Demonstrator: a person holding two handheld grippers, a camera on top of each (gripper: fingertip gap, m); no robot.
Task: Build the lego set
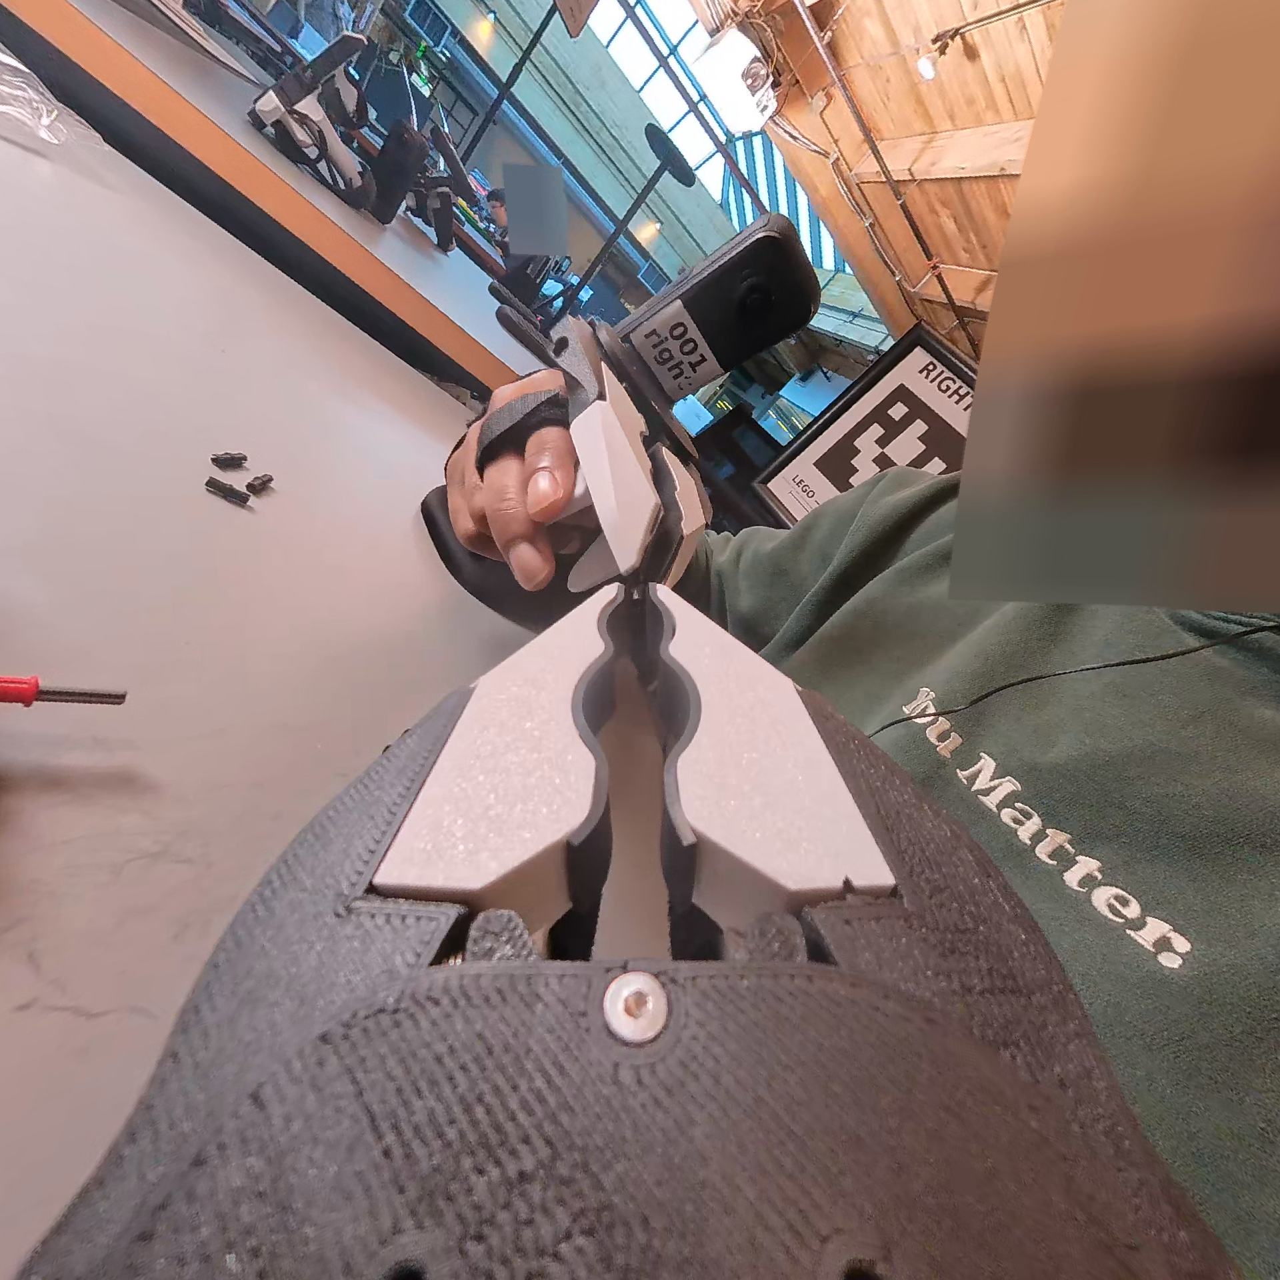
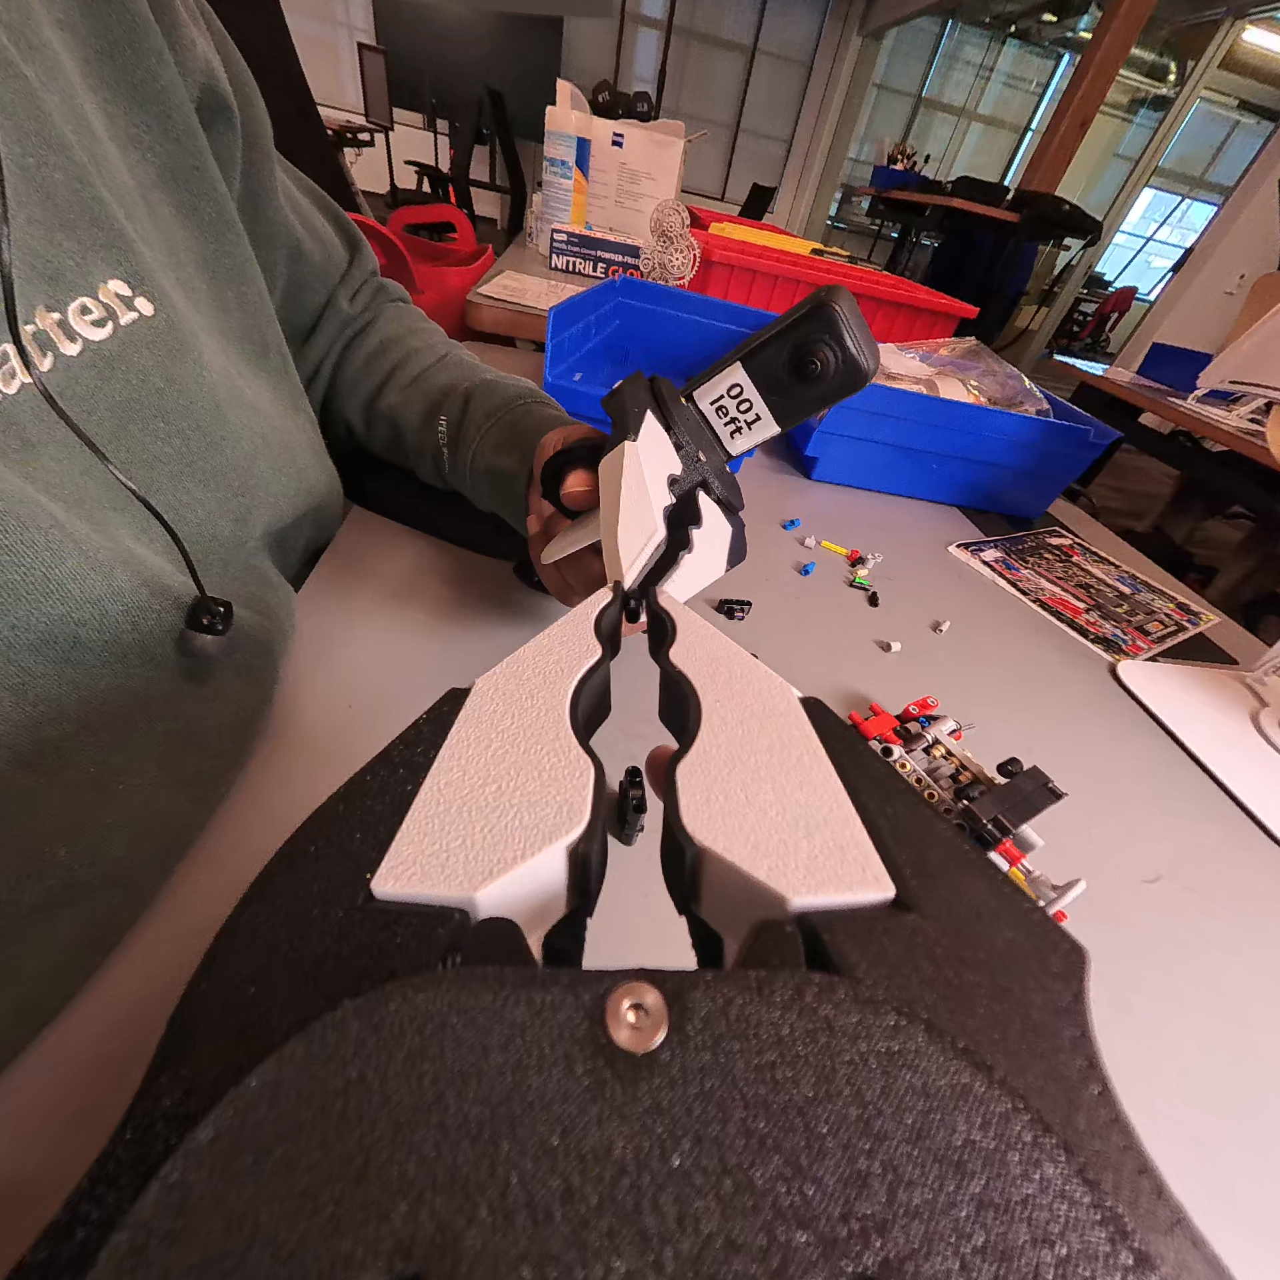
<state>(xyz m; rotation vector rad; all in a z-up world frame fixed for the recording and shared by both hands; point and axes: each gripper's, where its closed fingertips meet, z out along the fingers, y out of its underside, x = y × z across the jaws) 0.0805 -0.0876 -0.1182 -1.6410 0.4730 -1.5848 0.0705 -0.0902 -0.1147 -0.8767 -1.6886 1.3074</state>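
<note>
My left gripper (image 1: pixel 634 601) and my right gripper (image 2: pixel 632 604) meet tip to tip above the grey table (image 1: pixel 208 589). The right gripper is shut on a small black pin (image 2: pixel 632 611). The left gripper is shut on a small black piece (image 1: pixel 636 627) at the same spot; I cannot tell whether it is the same part or a second one. The right gripper also shows in the left wrist view (image 1: pixel 627 578), and the left gripper in the right wrist view (image 2: pixel 641 585). A partly built lego assembly (image 2: pixel 963 769) lies on the table to the right.
Several black pins (image 1: pixel 235 478) and a red-ended black axle (image 1: pixel 48 692) lie on the table. Another black pin (image 2: pixel 630 803) lies below my right fingers. Loose small pieces (image 2: pixel 852 561), an instruction sheet (image 2: pixel 1080 596), blue bins (image 2: pixel 935 443) and a red bin (image 2: pixel 817 277) stand farther back. Both grippers' tips are close together, under 4 cm apart.
</note>
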